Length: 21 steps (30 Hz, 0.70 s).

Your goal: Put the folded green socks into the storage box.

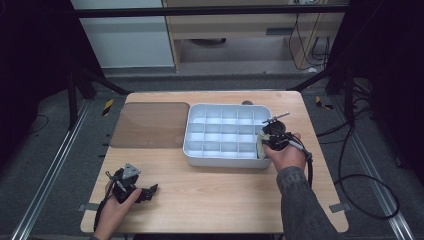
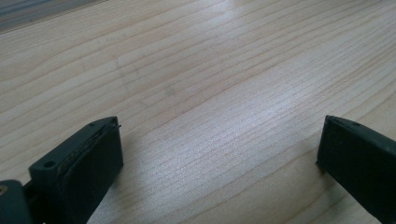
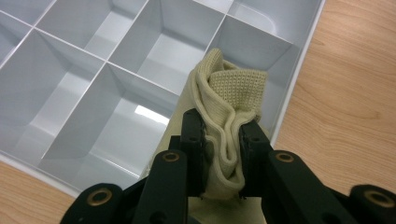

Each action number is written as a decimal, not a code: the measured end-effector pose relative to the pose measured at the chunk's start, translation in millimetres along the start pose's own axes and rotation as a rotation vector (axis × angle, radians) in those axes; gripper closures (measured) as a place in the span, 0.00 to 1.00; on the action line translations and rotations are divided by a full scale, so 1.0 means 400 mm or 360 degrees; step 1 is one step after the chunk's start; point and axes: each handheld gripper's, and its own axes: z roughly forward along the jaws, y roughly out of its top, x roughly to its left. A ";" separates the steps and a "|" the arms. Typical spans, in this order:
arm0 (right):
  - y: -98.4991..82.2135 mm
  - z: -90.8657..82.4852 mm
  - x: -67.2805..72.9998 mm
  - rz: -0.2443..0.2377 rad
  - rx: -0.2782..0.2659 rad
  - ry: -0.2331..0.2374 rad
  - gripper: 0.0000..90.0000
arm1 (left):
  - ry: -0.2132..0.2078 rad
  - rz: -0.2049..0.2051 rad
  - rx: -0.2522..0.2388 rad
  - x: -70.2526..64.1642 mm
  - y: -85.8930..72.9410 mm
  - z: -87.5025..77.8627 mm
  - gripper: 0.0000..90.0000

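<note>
The right gripper [image 3: 223, 154] holds a bunched piece of cream knitted cloth [image 3: 229, 98] — its jaws are pressed narrowly on the folds from both sides. In the high view this gripper [image 1: 264, 145] sits at the near right corner of the white divided tray [image 1: 196, 131], with the cloth [image 1: 260, 146] at the tray's right edge. The right gripper view places the cloth over the corner compartment, just inside the tray's wall [image 3: 299, 79]; whether it touches the floor of that compartment cannot be told. The left gripper [image 1: 150, 192] rests low over the bare wooden table [image 2: 210, 84] near the front left — its jaws stand wide apart, nothing between them. A brown translucent sheet [image 1: 150, 125] lies flat, touching the tray's left side.
</note>
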 end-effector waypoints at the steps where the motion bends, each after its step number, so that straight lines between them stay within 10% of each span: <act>1: 0.001 0.001 0.000 0.0000 0.0001 0.0000 0.85 | 0.0000 0.0000 0.0001 0.000 0.000 0.000 0.00; 21: -0.015 0.031 0.005 -0.0017 0.0049 0.0006 0.85 | 0.0001 -0.0002 0.0000 -0.001 0.000 0.000 0.00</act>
